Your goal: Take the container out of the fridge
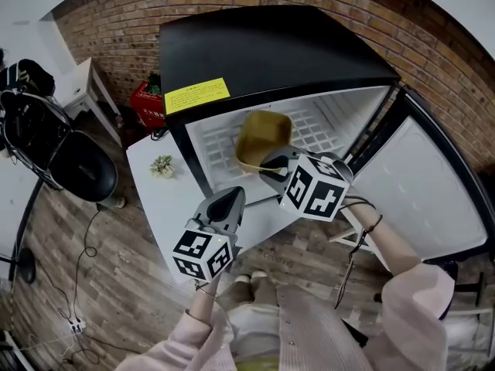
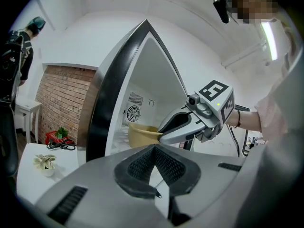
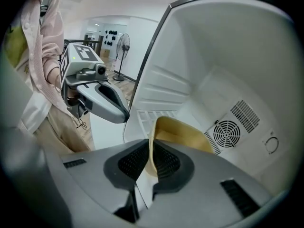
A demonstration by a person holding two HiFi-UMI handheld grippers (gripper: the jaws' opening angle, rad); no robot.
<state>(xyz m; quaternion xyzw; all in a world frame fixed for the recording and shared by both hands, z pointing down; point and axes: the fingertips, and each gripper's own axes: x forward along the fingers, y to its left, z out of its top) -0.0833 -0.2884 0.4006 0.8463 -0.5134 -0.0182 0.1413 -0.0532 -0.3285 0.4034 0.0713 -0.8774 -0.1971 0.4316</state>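
Container (image 3: 185, 136), a thin tan tub, probably light and slightly flexible, sits in the fridge (image 1: 271, 49) just ahead of the right gripper (image 3: 151, 161), whose jaws pinch its near rim, a fair hold. Left gripper (image 2: 154, 167) is closed and empty.

Left gripper (image 1: 233, 195): grey moulded shell tapering to a point, dark oval opening behind the tip.
Right gripper (image 1: 268, 163): same grey shell, glossy.
Marker cubes: white, black square markers on every visible face; left cube (image 1: 203, 253), right cube (image 1: 315, 188).
Pads (image 2: 142, 166): black, finely ribbed.
Slots (image 2: 69, 204): dark recessed grooves in the grey shell.
Lens housing (image 2: 192, 100): small, grey, on the right gripper; a green light (image 2: 218, 104) sits beside it.
Sleeves (image 1: 414, 304): pale pink, loose.
Wrist band (image 1: 371, 224): thin, dark, on the right wrist; a dark cord (image 1: 348, 273) hangs from it.
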